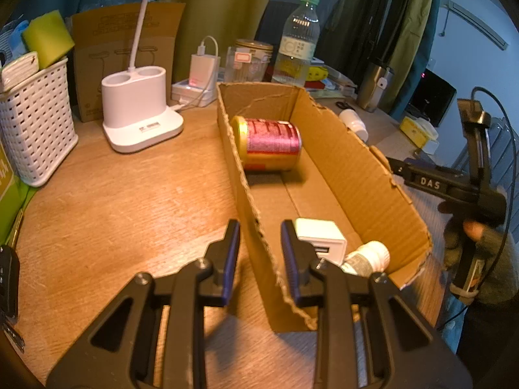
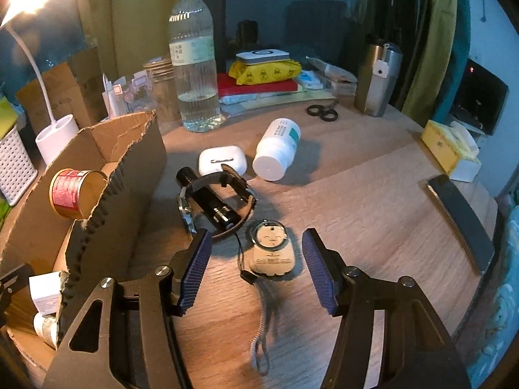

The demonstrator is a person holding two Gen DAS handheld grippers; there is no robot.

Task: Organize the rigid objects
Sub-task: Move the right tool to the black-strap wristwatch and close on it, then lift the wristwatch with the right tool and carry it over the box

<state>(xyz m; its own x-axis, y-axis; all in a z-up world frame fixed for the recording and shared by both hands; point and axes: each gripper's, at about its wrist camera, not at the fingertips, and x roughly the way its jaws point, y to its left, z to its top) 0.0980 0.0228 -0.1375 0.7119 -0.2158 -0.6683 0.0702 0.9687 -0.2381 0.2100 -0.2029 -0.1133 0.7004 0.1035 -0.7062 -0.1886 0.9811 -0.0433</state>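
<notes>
A torn cardboard box lies on the wooden table and holds a pink and yellow can, a white charger cube and a small white bottle. My left gripper is open, its jaws straddling the box's near left wall. My right gripper is open above a small wooden doll charm on a cord. Beyond it lie a black flashlight with a watch, a white earbud case and a white pill bottle. The box also shows in the right wrist view.
A white lamp base, a white basket and a water bottle stand at the back. Scissors, a steel tumbler, a yellow tissue box and a black phone lie to the right.
</notes>
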